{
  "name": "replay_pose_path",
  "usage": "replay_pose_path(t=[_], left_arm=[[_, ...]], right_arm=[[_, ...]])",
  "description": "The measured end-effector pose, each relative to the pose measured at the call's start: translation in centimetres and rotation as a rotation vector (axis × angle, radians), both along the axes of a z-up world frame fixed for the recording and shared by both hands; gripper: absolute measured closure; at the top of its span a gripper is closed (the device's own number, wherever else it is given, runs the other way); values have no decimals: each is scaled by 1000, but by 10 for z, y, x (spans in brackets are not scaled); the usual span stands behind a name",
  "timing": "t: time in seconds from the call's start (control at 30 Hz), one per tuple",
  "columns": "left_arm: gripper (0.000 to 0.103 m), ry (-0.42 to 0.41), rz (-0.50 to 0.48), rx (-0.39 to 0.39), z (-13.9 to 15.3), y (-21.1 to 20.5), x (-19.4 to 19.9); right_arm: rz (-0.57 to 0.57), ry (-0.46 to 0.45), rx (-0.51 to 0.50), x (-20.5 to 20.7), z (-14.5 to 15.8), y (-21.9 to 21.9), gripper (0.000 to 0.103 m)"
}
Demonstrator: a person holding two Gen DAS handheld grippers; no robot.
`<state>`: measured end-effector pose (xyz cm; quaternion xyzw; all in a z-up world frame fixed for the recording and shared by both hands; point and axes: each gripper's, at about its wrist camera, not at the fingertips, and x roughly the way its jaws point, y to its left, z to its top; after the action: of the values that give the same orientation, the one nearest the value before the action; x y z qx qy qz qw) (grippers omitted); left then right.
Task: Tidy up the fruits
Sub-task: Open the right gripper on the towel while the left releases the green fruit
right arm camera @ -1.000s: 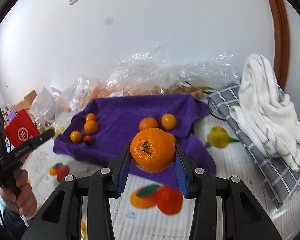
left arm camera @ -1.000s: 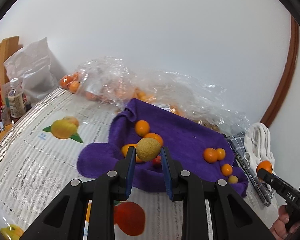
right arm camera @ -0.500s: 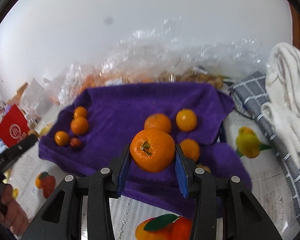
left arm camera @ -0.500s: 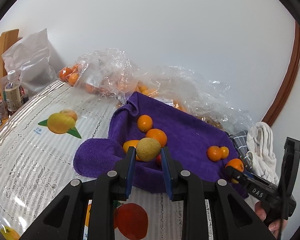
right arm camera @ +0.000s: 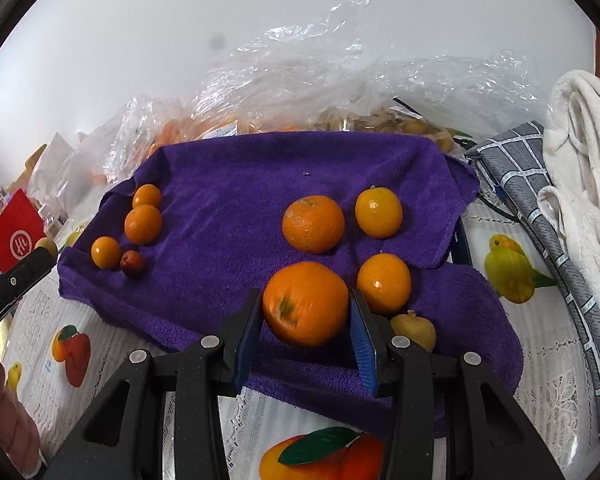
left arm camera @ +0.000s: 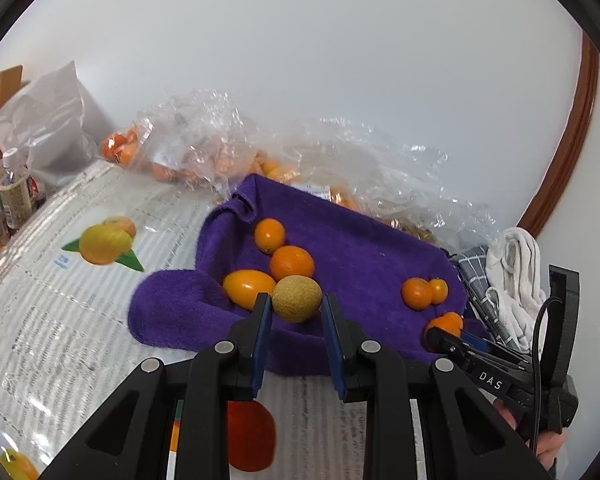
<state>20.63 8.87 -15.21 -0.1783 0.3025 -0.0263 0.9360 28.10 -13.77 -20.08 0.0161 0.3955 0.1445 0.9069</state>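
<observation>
Holding two fruits, one per tool. My right gripper (right arm camera: 306, 312) is clamped across the widest part of a large mandarin (right arm camera: 305, 303), stem scar turned toward the camera, both blue pads flat on the peel. The fruit hangs just above the near fold of the purple towel (right arm camera: 236, 184); contact with the cloth cannot be confirmed. My left gripper (left arm camera: 296, 308) is nearly closed on a small tan-green fruit (left arm camera: 297, 298), rough-skinned, gripped at its middle and carried over the towel's near edge.

Handling judgement: the mandarin looks moderately heavy, with loose, soft peel, so a hard squeeze would bruise or split it. Grip at the equator suits it; the waxy rind may slip if tilted. The tan fruit looks light and firmer, and its matte skin should hold well.

Outward on the towel, right-wrist view: another mandarin (right arm camera: 313, 223) and two smooth oranges (right arm camera: 379, 212) lie just beyond my held one, and a yellowish fruit (right arm camera: 414, 330) sits beside the right pad. A second cluster of small oranges (right arm camera: 143, 224) with a dark red fruit (right arm camera: 132, 263) lies at the towel's left end. Round fruit will roll; the nap should damp that.
</observation>
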Motion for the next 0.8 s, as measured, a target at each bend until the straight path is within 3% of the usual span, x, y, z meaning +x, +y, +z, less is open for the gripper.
replay_pose_path(t=[0.1, 0.17, 0.27, 0.43, 0.8], left_arm=[[78, 15, -51, -11, 5, -10, 10], [78, 38, -83, -6, 5, -19, 20], [78, 85, -109, -9, 1, -32, 37], [78, 173, -90, 92, -11, -52, 55], [78, 231, -129, 164, -25, -74, 62]], right_arm=[[3, 13, 17, -1, 3, -1, 60], [12, 22, 30, -5, 7, -4, 53], [10, -29, 12, -17, 18, -8, 51], [1, -101, 6, -30, 31, -19, 46], [-54, -65, -31, -18, 22, -29, 46]])
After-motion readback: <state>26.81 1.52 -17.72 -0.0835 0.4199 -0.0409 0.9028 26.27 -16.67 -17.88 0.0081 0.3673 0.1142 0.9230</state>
